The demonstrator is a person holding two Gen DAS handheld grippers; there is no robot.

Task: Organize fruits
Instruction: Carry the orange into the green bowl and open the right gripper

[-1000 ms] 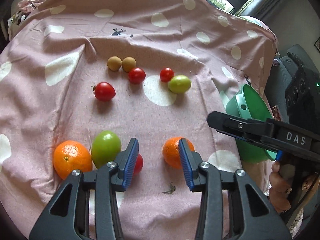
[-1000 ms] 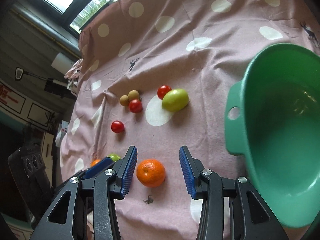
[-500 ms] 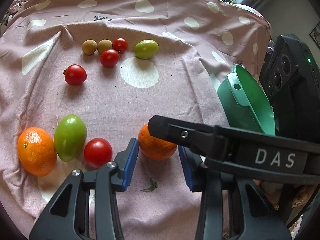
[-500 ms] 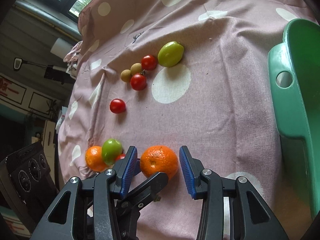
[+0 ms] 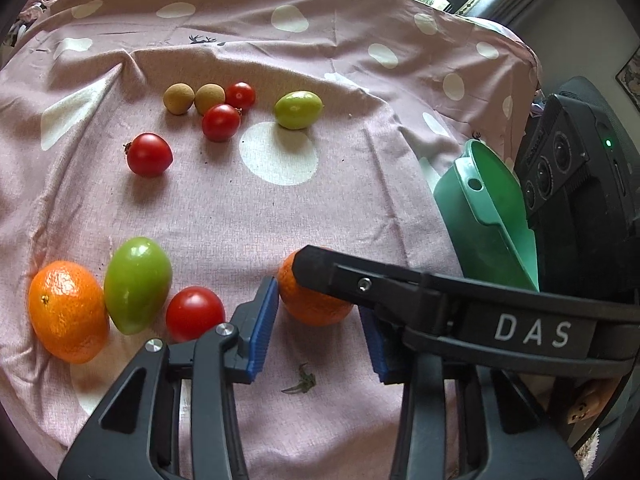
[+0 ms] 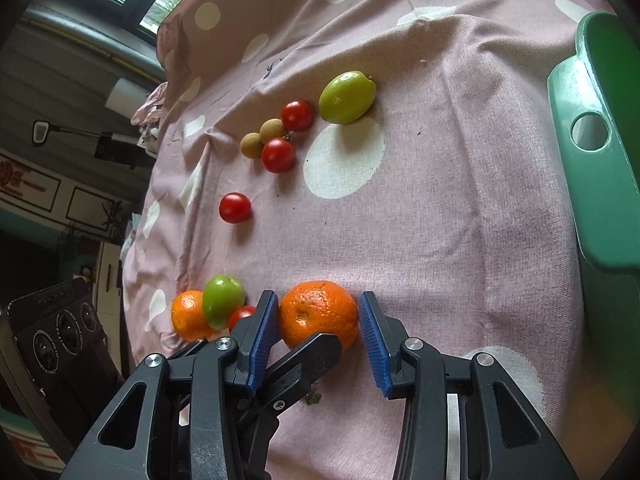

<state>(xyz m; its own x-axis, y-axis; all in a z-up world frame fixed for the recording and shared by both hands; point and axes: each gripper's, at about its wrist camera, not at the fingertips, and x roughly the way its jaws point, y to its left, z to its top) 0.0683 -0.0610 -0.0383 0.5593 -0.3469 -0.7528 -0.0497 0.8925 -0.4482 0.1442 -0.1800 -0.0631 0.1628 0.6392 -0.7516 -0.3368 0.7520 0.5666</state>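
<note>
An orange (image 6: 318, 312) lies on the pink dotted cloth (image 5: 352, 184), filling the gap between the blue pads of my right gripper (image 6: 318, 336), whose jaws stand apart. In the left wrist view the same orange (image 5: 308, 308) sits just past my open left gripper (image 5: 320, 336), and the right gripper's black finger (image 5: 360, 284) crosses over it. To the left lie a red tomato (image 5: 195, 312), a green fruit (image 5: 138, 284) and a second orange (image 5: 68, 312). Farther back are more tomatoes (image 5: 149, 155), two tan fruits (image 5: 179, 98) and another green fruit (image 5: 298, 110).
A green plastic bowl (image 5: 488, 216) (image 6: 596, 160) stands at the cloth's right edge. A black device with round dials (image 5: 568, 184) sits beyond the bowl. A small dry stem (image 5: 300, 384) lies on the cloth near the left gripper. The cloth's folds rise at the back.
Both grippers have closed in on the near orange. The right gripper sank and its finger slid across the left wrist view over the orange. Neither jaw gap changed.
</note>
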